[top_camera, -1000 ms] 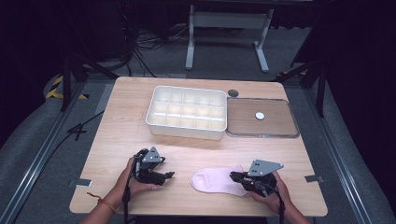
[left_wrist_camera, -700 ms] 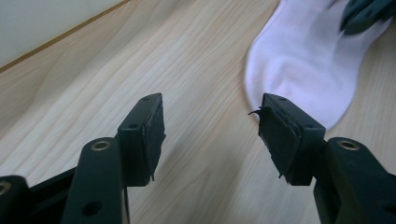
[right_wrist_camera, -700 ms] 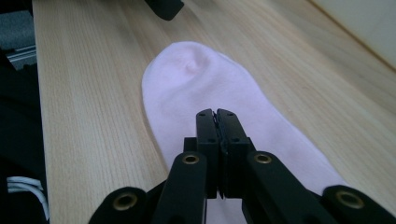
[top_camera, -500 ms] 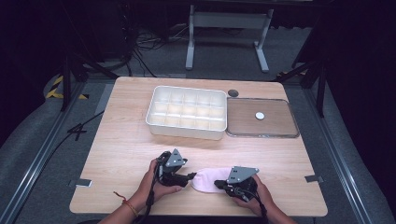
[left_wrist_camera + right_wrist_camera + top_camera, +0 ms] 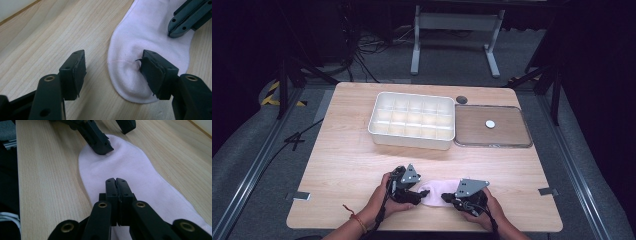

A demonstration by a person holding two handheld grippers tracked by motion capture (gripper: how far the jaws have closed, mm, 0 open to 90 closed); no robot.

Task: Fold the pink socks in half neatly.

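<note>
A pale pink sock (image 5: 437, 191) lies flat on the wooden table near its front edge, also seen in the left gripper view (image 5: 150, 37) and the right gripper view (image 5: 130, 165). My left gripper (image 5: 421, 195) (image 5: 113, 67) is open and low at the sock's toe. One pad (image 5: 150, 70) presses into the toe fabric; the other stands over bare wood. Its jaws have just been closing a little, with the toe's edge between them. My right gripper (image 5: 446, 198) (image 5: 116, 181) is shut, its tips resting on the sock's middle, with no fabric visible between them.
A white compartment tray (image 5: 409, 141) stands at mid-table. To its right lies a flat clear-rimmed lid (image 5: 512, 142) with a small white disc (image 5: 490, 123) on it. A dark round cap (image 5: 461, 99) sits behind them. The table's front edge is just below both hands.
The left gripper has moved right to the sock's toe. The right gripper has shifted left along the sock. Both hands now sit close together over it.
</note>
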